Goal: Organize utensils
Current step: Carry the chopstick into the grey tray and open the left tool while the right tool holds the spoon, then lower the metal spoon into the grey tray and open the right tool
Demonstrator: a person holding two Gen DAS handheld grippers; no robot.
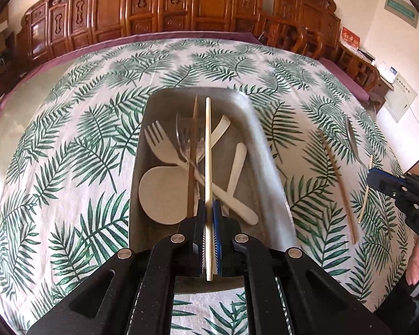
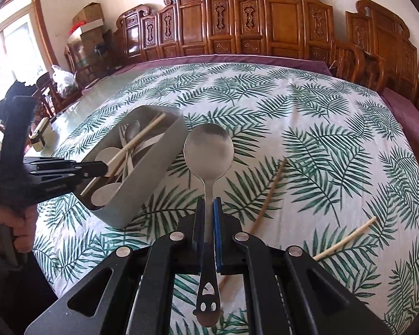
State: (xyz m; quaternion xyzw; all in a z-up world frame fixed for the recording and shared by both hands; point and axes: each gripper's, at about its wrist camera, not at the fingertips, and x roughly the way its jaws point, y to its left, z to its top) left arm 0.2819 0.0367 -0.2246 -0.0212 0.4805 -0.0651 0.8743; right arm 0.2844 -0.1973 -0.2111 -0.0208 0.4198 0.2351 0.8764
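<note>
Left tongs (image 1: 208, 217) clamped the chopstick (image 1: 208, 150) lengthwise above the bin (image 1: 265, 150), mid-frame; right tongs (image 2: 208, 217) gripped the spoon (image 2: 208, 150), bin upper left.

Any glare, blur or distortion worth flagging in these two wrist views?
Left wrist: fisheye bows the table edge; tray rim motion-smeared; held chopstick sharp. Right wrist: window at upper left blown out; metal spoon bowl shows soft glare, otherwise sharp.
</note>
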